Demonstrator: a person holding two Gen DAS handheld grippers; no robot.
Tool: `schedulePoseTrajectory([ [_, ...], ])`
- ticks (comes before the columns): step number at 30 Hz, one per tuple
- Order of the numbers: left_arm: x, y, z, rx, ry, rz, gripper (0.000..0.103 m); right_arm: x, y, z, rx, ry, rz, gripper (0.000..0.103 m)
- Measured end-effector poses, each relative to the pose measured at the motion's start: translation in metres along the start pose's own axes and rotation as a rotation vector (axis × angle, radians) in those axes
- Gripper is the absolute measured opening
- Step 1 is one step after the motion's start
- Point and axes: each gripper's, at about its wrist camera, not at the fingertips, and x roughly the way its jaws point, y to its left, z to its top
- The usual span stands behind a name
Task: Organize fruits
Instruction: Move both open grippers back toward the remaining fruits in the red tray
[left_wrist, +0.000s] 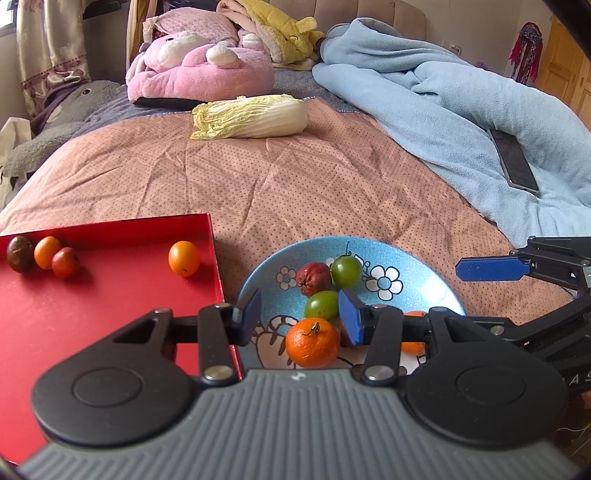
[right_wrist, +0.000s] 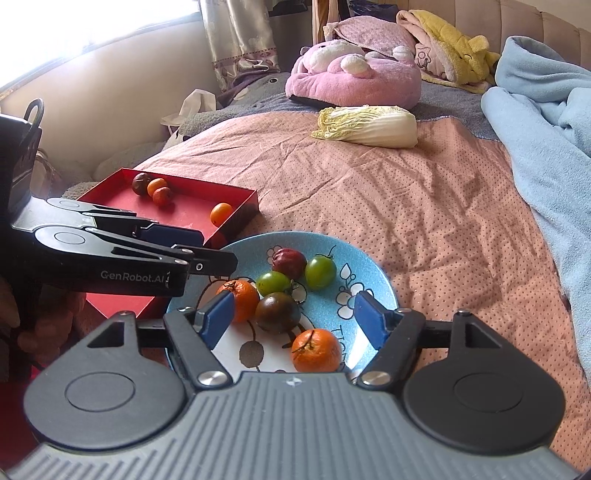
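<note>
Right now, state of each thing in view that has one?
left tool: open, empty, over the plate
right tool: open, empty, over the plate
blue plate: holds six fruits
red tray: holds four fruits
cabbage: lying on its side on the bedspread
phone: screen dark, on the blue blanket

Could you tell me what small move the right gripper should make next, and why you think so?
Probably lower the right gripper a little over the dark tomato and close. Its jaws stand open and empty above the blue plate, with that tomato lying between them. Six fruits remain on the plate, while the red tray holds four, so picking looks like the next step.
</note>
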Motion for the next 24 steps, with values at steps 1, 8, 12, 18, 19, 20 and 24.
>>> schedulePoseTrajectory([
  [1,0.0,0.0,0.0,0.0,0.001,0.001,0.049,0.0,0.0,0.0,0.001,0.0,0.0,0.076],
  [8,-0.001,0.005,0.001,-0.017,-0.004,0.014,0.049,-0.002,-0.003,0.0,0.008,-0.004,-0.007,0.077],
  [12,-0.004,0.013,0.003,-0.057,-0.012,0.027,0.049,-0.004,-0.004,0.002,0.006,-0.009,-0.014,0.077],
  [18,-0.013,0.03,0.006,-0.111,-0.026,0.051,0.049,-0.003,-0.001,0.003,-0.004,-0.01,-0.004,0.077],
  [19,-0.015,0.034,0.006,-0.122,-0.027,0.055,0.049,-0.002,0.002,0.003,-0.009,-0.009,0.003,0.077],
  [20,-0.016,0.037,0.006,-0.131,-0.028,0.059,0.049,0.0,0.004,0.003,-0.015,-0.009,0.009,0.077],
  [24,-0.025,0.053,0.004,-0.168,-0.037,0.095,0.049,0.016,0.024,0.008,-0.044,-0.012,0.053,0.077],
])
